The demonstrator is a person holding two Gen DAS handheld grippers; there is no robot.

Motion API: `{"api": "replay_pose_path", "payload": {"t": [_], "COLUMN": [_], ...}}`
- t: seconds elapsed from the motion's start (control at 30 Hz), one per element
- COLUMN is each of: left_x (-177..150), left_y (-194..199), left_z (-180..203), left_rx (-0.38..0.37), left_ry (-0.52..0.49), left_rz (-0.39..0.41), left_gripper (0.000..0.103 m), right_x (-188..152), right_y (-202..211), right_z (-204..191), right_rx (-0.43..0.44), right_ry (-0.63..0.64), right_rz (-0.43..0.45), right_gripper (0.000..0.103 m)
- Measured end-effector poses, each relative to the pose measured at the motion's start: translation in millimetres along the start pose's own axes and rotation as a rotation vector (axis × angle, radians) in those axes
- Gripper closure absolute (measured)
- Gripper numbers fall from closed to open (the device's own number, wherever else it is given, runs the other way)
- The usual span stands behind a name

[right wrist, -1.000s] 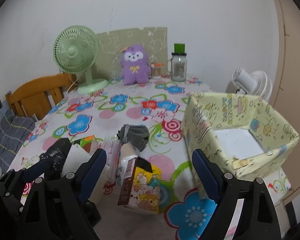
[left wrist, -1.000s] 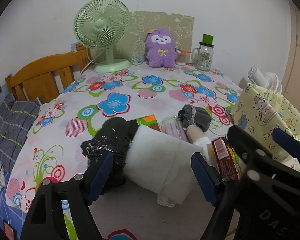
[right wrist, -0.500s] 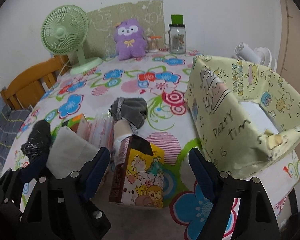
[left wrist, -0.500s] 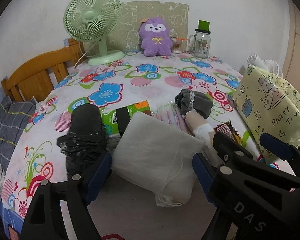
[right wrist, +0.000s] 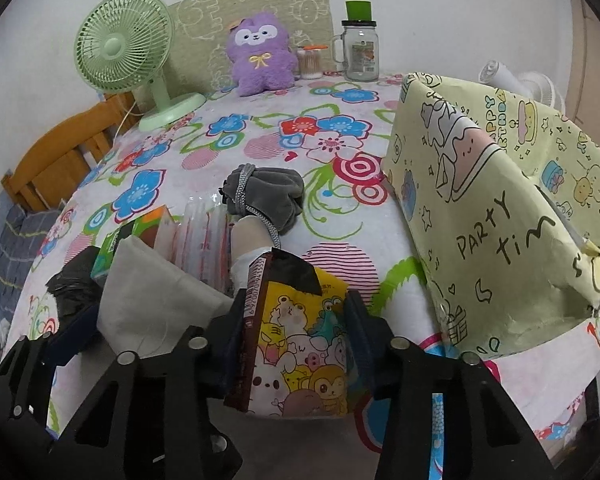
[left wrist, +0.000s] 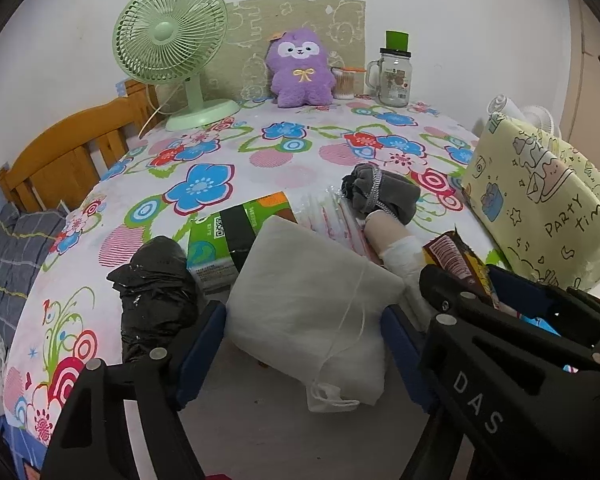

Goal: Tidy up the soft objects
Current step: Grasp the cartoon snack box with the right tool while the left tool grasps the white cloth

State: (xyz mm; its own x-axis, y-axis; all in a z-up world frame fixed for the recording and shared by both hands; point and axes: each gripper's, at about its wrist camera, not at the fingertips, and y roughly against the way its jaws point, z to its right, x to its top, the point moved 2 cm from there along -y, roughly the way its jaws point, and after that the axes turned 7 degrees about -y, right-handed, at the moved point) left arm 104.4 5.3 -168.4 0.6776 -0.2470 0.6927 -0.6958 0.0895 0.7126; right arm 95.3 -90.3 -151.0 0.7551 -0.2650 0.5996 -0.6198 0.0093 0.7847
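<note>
Both tongs tilted down at the worktop's near edge: right tongs point(right wrist: 296, 332) had just been closing and pinched the yellow cartoon-animal packet point(right wrist: 300, 344); left tongs point(left wrist: 300, 332) bracketed the white fabric drawstring pouch point(left wrist: 312, 304), contact unclear.

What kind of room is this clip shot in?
Probably a bedroom at home: a wooden headboard and striped bedding sit beside the floral-clothed table, with a desk fan and purple plush toy on it.
</note>
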Motion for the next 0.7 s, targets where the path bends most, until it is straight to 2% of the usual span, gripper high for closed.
{"api": "replay_pose_path", "payload": {"t": [0.3,0.57,0.7], "left_x": [0.9,0.1,2.2], "left_y": [7.6,14.7,19.8], "left_z": [0.0,-4.2,-6.1], "left_rx": [-0.006,0.001,-0.004], "left_ry": [0.015,0.03,0.038], "left_rz": [0.016,0.031,0.035], "left_gripper": [0.041,0.063,0.066], "right_x": [1.0,-0.7,0.8], "right_y": [8.8,16.9,20.8], "right_z": [-1.9,-5.9,-7.9], "right_rx": [0.013,0.028,0.035], "right_ry": [0.005,0.012,0.011], "right_rz": [0.02,0.032,0.034], "right_gripper": [0.058,0.058,0.058]}}
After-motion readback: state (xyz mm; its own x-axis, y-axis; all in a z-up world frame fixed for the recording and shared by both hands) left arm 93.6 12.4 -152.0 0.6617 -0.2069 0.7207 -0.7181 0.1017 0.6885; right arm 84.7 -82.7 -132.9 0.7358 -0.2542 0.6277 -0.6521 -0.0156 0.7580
